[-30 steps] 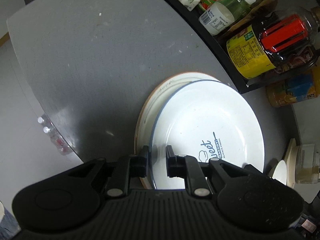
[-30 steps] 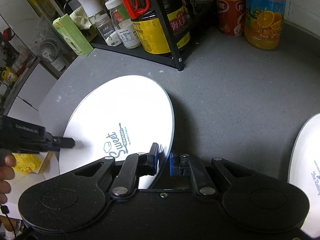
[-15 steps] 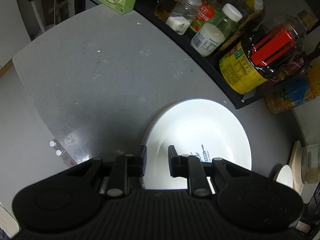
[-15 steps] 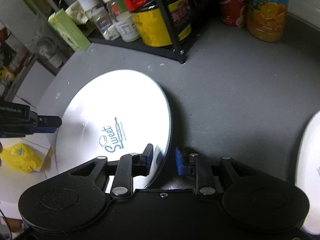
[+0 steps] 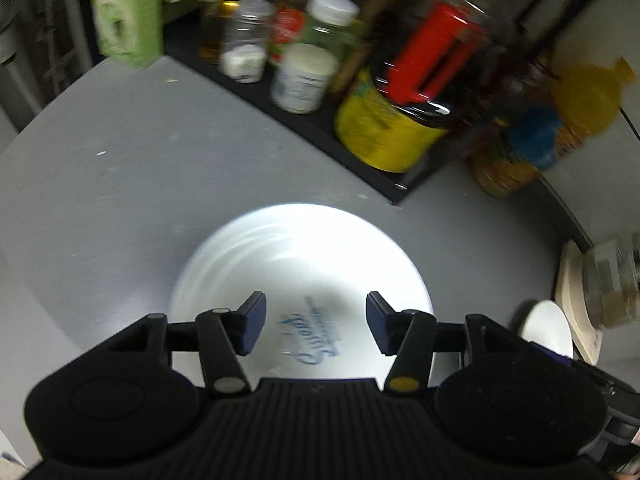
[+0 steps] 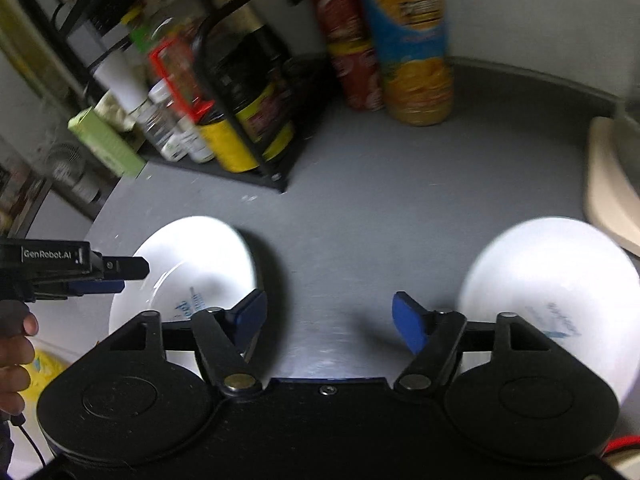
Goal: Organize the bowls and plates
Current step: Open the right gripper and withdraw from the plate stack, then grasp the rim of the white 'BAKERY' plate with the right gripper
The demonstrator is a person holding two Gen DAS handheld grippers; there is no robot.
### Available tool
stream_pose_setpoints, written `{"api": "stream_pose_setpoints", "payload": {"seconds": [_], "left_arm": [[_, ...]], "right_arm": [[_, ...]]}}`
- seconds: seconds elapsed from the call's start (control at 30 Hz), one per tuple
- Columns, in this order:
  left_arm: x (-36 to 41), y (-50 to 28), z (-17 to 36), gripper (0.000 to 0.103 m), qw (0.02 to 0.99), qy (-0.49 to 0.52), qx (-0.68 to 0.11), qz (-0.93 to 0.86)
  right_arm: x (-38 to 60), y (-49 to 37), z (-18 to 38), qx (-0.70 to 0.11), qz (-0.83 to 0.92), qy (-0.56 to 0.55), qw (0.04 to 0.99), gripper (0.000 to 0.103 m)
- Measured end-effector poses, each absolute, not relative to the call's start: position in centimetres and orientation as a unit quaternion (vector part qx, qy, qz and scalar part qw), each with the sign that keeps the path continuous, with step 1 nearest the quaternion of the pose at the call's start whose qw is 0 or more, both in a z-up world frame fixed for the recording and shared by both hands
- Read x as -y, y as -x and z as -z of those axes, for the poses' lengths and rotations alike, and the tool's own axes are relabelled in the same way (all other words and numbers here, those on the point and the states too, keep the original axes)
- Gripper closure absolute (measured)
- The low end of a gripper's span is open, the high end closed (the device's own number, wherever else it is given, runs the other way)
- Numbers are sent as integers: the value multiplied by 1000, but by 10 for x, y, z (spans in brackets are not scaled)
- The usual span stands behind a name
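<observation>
A white plate with blue "Sweet" lettering (image 5: 304,272) lies flat on the grey counter, seen again at the lower left in the right wrist view (image 6: 196,264). My left gripper (image 5: 316,324) hovers above its near edge, jaws opening, pads apart and touching nothing. My right gripper (image 6: 328,320) is over bare counter to the right of that plate, jaws opening, nothing between them. A second white plate with blue print (image 6: 552,292) lies at the lower right. The left gripper's tip (image 6: 124,268) shows over the first plate's left rim.
A black rack (image 5: 320,132) with jars, bottles and a red-handled jug lines the back of the counter. A green carton (image 5: 124,12) stands at its left end. Orange juice bottle (image 6: 412,40) and red tube stand in the corner. A beige board (image 6: 612,192) sits right; a small white dish (image 5: 546,328).
Both grippers let go of the "Sweet" plate, opened and rose back from it. The plate now lies flat on the stack; the right gripper has shifted right over bare counter.
</observation>
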State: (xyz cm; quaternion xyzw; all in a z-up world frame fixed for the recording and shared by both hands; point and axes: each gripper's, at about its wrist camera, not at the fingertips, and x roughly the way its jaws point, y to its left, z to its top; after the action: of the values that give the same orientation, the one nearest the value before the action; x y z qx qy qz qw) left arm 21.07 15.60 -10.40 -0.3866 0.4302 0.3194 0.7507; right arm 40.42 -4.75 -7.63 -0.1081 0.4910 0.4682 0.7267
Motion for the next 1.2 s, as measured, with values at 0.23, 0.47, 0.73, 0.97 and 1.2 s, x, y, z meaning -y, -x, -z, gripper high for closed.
{"api": "stream_pose_setpoints", "payload": {"seconds": [0.23,0.47,0.73,0.97,1.2], "left_arm": [[-132,-251,100,48,770,368,-444,-275],[-106,-289,100,48,784,345,-463,-230],[-79,-327,107,48,790,331,-483,-183],[-59,-355,112,48,794,318,-497,-146],[-41,-380,123,48,794,294,-518,-120]], "right_arm": [[82,-422,70,-491,-425,95,755,22],[113,-435,69,-497,-386,76,773,20],[144,-453,71,-507,-347,54,787,20],[166,-464,77,-519,-310,35,796,20],[183,-477,87,-534,-278,22,798,20]]}}
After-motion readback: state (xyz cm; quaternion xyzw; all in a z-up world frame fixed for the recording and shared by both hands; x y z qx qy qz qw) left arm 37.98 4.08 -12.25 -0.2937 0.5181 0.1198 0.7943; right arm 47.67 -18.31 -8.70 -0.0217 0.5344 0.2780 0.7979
